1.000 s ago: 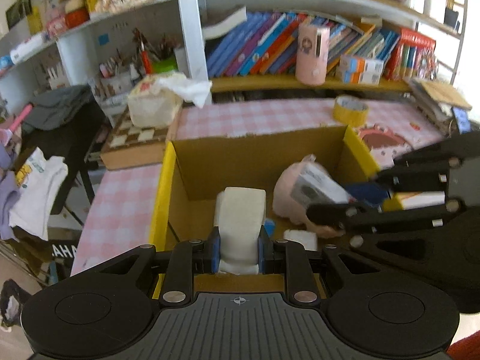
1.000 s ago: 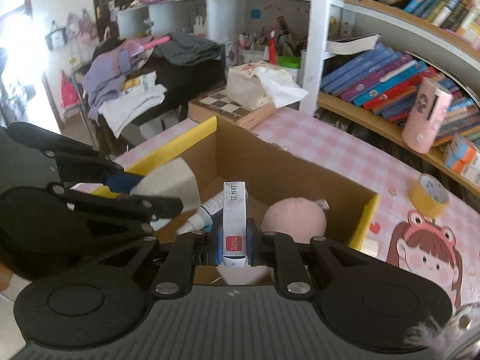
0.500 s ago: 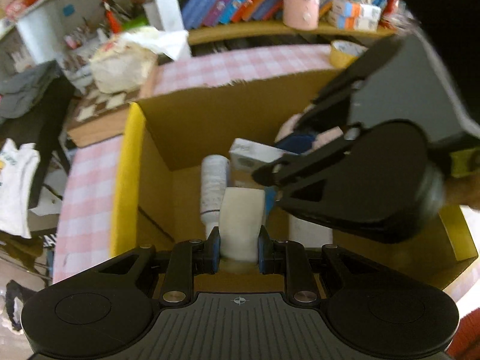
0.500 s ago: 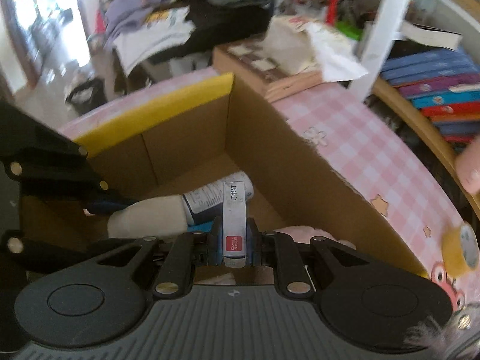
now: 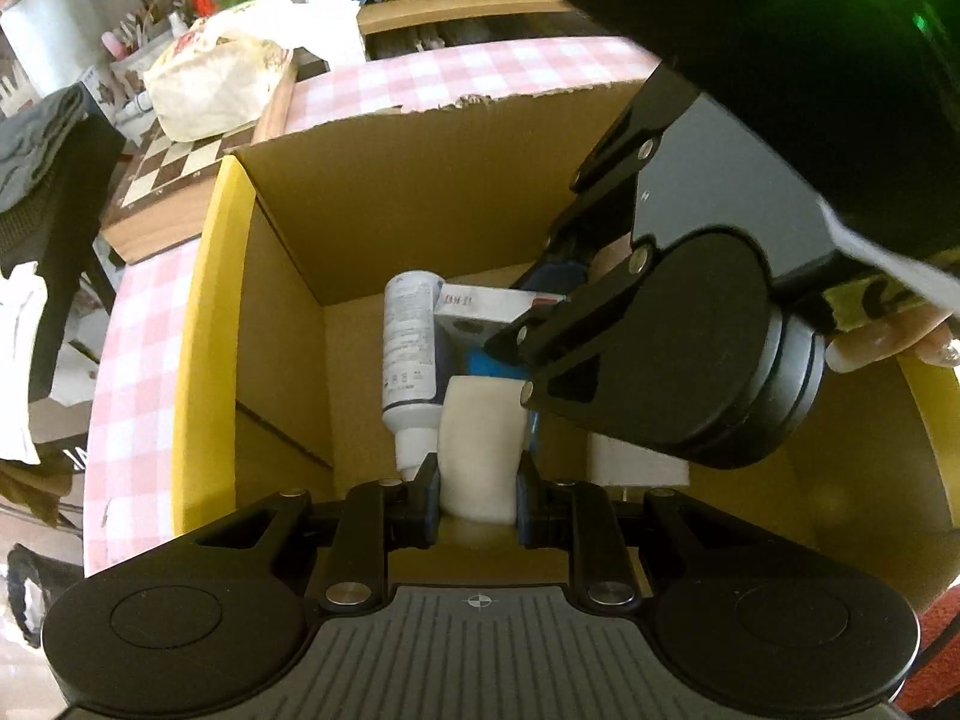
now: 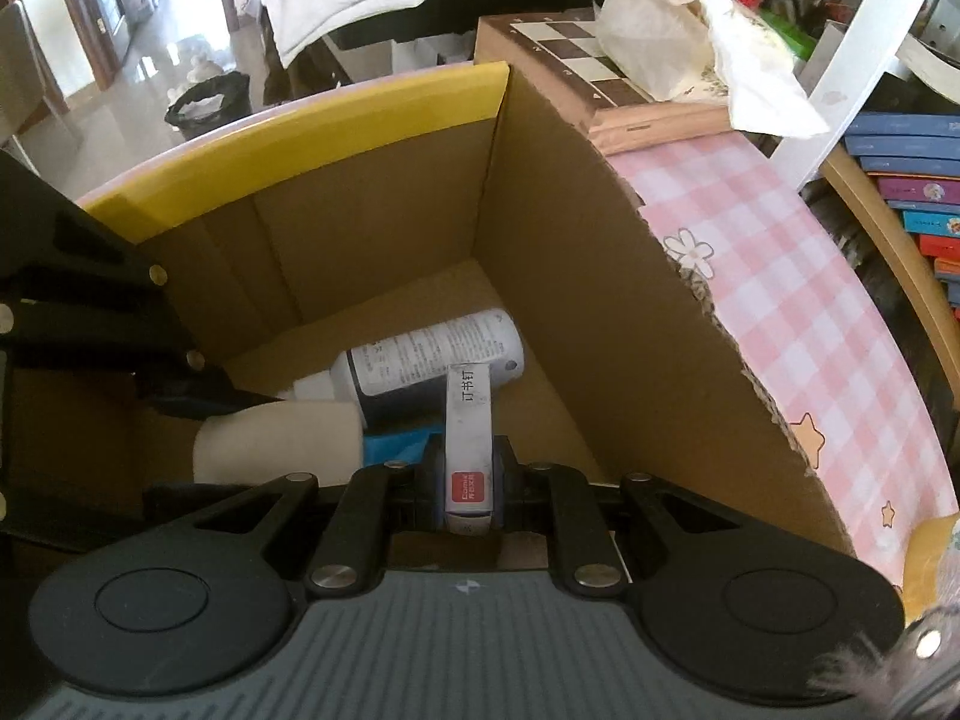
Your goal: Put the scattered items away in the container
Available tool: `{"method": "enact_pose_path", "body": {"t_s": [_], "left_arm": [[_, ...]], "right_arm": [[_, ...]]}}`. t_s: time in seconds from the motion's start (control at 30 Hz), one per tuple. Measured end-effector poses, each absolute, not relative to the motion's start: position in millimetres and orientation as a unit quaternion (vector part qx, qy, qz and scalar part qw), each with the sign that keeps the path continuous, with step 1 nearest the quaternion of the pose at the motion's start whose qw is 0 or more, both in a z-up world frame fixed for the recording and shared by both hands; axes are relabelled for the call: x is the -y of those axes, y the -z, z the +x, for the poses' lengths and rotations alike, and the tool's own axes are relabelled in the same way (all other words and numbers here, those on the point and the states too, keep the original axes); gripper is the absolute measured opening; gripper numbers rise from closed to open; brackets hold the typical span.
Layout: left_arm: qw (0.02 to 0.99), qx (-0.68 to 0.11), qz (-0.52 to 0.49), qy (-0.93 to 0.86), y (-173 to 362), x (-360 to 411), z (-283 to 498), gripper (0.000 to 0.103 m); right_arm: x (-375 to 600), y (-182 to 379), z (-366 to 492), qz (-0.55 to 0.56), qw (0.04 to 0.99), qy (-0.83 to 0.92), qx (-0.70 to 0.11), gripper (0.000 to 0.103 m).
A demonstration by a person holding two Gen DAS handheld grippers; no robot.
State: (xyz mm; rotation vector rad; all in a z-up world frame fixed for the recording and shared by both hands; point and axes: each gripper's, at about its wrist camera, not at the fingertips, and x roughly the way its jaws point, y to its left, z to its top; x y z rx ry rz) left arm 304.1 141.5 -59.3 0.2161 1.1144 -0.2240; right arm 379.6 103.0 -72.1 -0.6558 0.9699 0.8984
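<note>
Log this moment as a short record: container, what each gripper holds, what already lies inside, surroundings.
container: open cardboard box with yellow rim, on a pink checked tablecloth
left gripper: shut on a cream foam block, lowered inside the box
right gripper: shut on a staples box, also inside the box
already inside: white bottle lying on its side on the box floor; a blue item partly hidden
surroundings: chessboard with a cloth bag on it, beyond the box
</note>
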Motion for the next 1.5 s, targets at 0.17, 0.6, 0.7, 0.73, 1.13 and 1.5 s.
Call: {"method": "enact_pose_path", "body": {"t_s": [0.17, 0.6, 0.7, 0.73, 1.13, 1.5], "left_arm": [[0.839, -0.525, 0.101, 0.100, 59.0, -139.9, 306.1, 0.026], [0.858, -0.496, 0.104, 0.090, 42.1, -138.1, 300.5, 0.054], [0.864, -0.484, 0.104, 0.088, 33.5, -139.0, 292.7, 0.056], [0.866, -0.481, 0.103, 0.089, 30.9, -139.2, 290.3, 0.056], [0.898, -0.415, 0.107, 0.099, -6.5, -135.0, 242.0, 0.057], [0.930, -0.343, 0.103, 0.087, -41.8, -133.8, 179.1, 0.062]], "right_arm": [[-102.0, 71.4, 381.8, -0.298, 0.741, -0.407, -0.444, 0.014], [-93.6, 57.4, 378.4, -0.283, 0.760, -0.404, -0.424, 0.034], [-90.1, 49.6, 372.6, -0.273, 0.767, -0.401, -0.419, 0.036], [-88.8, 46.5, 369.9, -0.272, 0.770, -0.400, -0.417, 0.036], [-67.4, -2.9, 317.4, -0.248, 0.824, -0.350, -0.370, 0.038], [-28.1, -42.7, 249.3, -0.195, 0.879, -0.293, -0.321, 0.039]]}}
